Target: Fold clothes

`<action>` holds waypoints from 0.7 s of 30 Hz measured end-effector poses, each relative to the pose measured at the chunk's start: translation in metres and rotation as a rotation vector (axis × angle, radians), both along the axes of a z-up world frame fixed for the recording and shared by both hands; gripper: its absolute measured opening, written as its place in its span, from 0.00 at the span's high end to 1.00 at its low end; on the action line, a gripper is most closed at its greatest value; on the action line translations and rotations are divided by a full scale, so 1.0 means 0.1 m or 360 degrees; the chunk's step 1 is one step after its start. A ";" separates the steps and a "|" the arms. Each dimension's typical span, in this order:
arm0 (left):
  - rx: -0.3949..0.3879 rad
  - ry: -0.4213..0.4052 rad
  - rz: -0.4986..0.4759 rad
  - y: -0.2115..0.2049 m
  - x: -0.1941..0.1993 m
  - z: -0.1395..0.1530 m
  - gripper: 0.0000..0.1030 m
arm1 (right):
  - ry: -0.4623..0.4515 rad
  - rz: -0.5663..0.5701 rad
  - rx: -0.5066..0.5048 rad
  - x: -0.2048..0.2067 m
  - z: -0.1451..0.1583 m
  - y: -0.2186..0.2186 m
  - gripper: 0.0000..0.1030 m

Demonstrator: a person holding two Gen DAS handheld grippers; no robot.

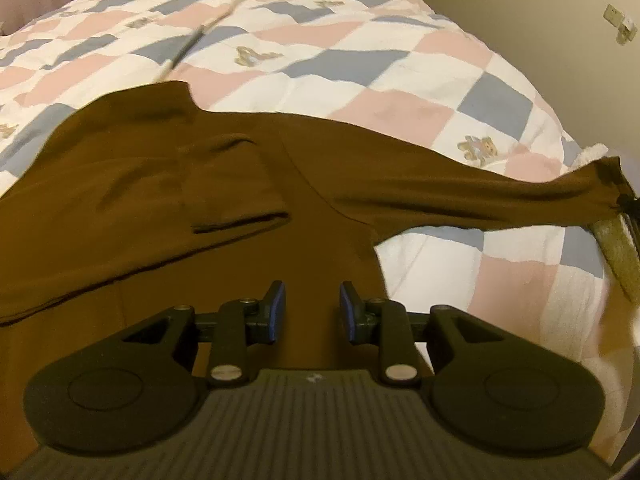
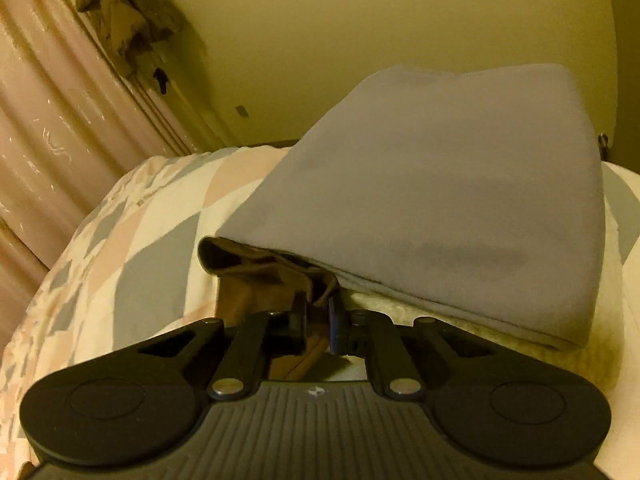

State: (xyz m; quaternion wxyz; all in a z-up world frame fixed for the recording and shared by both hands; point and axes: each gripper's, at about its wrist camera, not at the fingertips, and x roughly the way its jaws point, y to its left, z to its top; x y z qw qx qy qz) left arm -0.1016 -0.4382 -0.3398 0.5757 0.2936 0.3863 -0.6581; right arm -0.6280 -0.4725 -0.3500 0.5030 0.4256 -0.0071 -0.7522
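Observation:
A brown long-sleeved top (image 1: 132, 200) lies spread on a checked quilt (image 1: 360, 40). One sleeve is folded across its body, with the cuff (image 1: 244, 222) near the middle. The other sleeve (image 1: 460, 196) stretches out to the right, lifted off the quilt. My left gripper (image 1: 312, 304) hovers over the lower body of the top, its blue pads apart and nothing between them. At the right edge of the left wrist view, my right gripper (image 1: 624, 204) holds that sleeve's end. In the right wrist view its jaws (image 2: 318, 312) are shut on the brown cuff (image 2: 256, 264).
A grey folded cloth (image 2: 440, 200) lies on the quilt (image 2: 140, 260) just beyond the right gripper. A pink pleated curtain (image 2: 60, 120) with a crumpled cloth (image 2: 124, 20) hung on it stands at the left. A plain wall (image 1: 540, 20) runs behind the bed.

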 end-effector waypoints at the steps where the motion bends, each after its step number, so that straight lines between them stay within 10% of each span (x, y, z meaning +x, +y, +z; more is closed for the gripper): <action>1: -0.0008 0.0007 0.0015 0.03 0.07 0.02 0.77 | 0.0000 -0.0001 -0.0012 0.02 0.06 0.02 0.90; 9: -0.0058 0.0087 0.0293 0.45 1.10 0.19 0.77 | -0.0011 0.0145 -0.0152 0.84 0.77 -0.39 0.90; 16: -0.0011 0.0079 0.0612 1.19 2.48 0.24 0.76 | 0.0157 0.1123 -0.0461 3.58 1.54 -0.61 0.90; 21: 0.0108 -0.0004 0.0770 1.73 3.34 0.06 0.76 | 0.0044 0.1758 -0.0487 5.59 1.43 -0.20 0.90</action>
